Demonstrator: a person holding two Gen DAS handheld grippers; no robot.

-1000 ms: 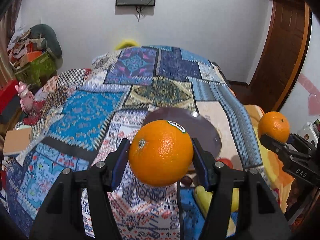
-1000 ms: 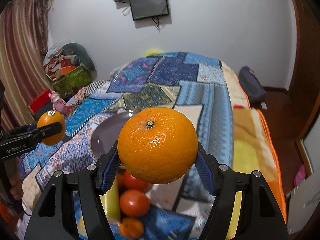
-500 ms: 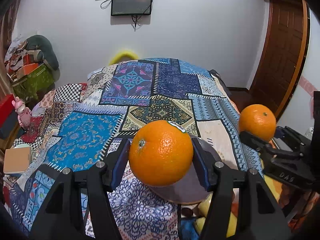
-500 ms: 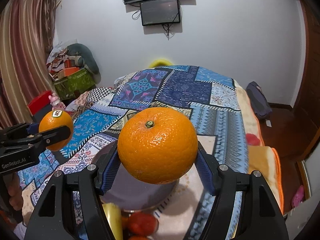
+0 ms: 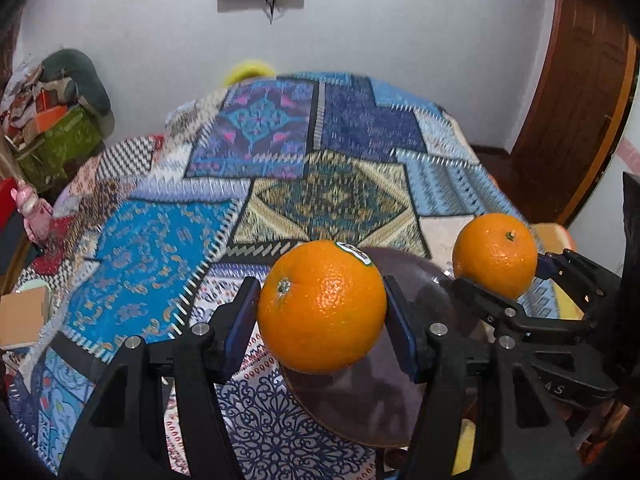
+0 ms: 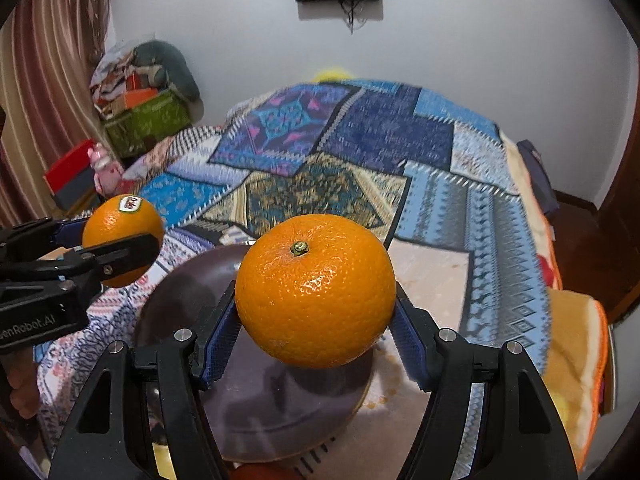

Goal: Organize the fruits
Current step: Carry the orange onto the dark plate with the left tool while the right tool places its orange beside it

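Now lower over the dark round plate; left gripper clamping stickered orange; right gripper clamping stemmed orange.

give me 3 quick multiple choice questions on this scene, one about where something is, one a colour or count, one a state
1. Where is the stickered orange?
A. between the left gripper fingers
B. lying on the plate
C. on the floor

2. How many oranges are held in all?
A. one
B. two
C. four

3. How is the right gripper?
A. open with nothing in it
B. shut on the stemmed orange
C. resting flat on the quilt

Answers:
1 A, the pads press both its sides above the dark plate.
2 B, each gripper holds one, and both show in either view.
3 B, its blue pads clamp the fruit in the air over the plate.
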